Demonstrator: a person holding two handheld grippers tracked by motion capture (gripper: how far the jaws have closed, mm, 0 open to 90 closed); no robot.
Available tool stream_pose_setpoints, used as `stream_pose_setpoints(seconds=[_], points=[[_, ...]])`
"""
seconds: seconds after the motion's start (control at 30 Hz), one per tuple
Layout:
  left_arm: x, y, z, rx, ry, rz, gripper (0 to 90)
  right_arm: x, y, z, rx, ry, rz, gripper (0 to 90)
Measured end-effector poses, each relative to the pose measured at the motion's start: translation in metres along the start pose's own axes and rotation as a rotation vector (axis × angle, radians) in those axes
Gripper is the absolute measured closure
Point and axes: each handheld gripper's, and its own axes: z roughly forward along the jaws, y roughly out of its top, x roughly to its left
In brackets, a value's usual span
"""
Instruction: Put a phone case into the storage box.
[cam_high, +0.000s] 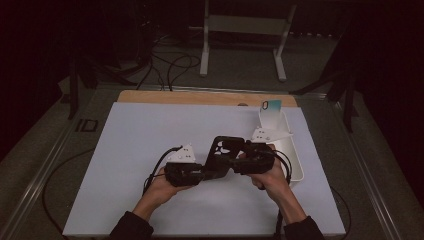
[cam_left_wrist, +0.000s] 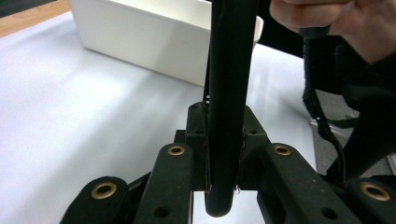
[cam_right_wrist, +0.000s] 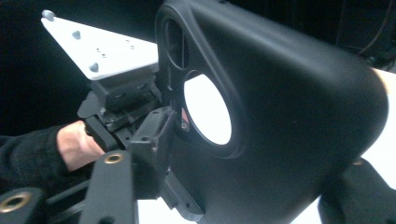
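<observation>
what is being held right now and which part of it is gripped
A black phone case, held above the table. The left hand-held gripper clamps its thin edge near one end; the right hand-held gripper's hold cannot be told.

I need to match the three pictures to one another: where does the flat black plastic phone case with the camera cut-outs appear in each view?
High view: the flat black plastic phone case sits centre, held up between the two grippers.
Left gripper view: edge-on, an upright dark bar at centre, clamped by the jaws.
Right gripper view: its broad face takes up the centre and right.
Shared landmark: the white tabletop, seen through the case's round cut-out.
</observation>
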Motion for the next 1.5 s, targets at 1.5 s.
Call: stream_pose_setpoints(seconds=[1.5], points=[[0.005,-0.01,-0.005,-0.02,0.133,-0.059,80.6,0.0,0.012,0.011,-0.015,-0.255,0.165,10.6]])
